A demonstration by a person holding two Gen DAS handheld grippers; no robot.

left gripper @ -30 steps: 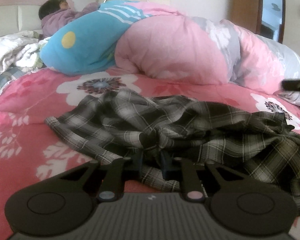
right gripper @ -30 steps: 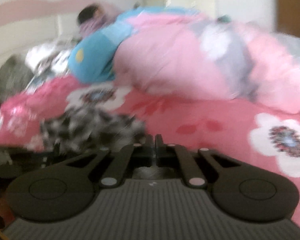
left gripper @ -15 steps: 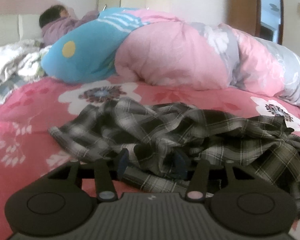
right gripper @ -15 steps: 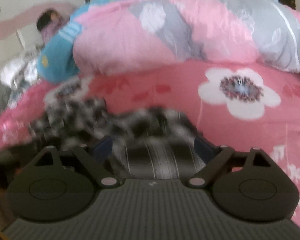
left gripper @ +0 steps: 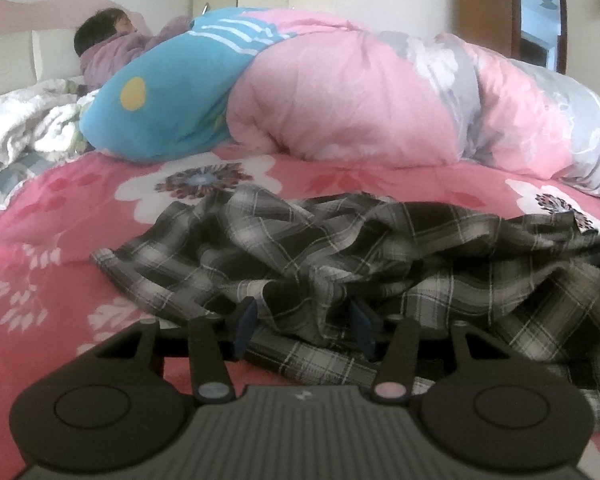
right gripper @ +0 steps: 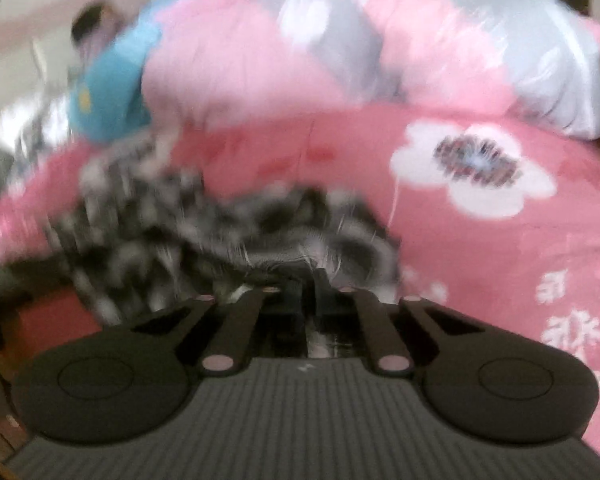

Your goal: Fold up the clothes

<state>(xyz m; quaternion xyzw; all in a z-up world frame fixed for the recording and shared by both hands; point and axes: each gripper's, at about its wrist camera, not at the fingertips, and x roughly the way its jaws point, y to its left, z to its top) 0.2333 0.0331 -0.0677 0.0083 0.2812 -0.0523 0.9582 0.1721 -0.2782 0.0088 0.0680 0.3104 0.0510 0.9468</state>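
Plaid shirt [left gripper: 380,256] lies crumpled on the pink flowered bedspread [left gripper: 52,248], mid-bed. Left tongs [left gripper: 304,320] parted, a loose fold of shirt between the pads, not pinched. Right tongs [right gripper: 306,292] have just snapped closed, clenched on the shirt's edge. Rolled quilt [left gripper: 340,92] at 12 o'clock.

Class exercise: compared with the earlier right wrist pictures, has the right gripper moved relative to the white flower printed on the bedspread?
Yes. The right gripper has travelled toward the white flower, along the plaid garment, and its jaws have just closed on that cloth.
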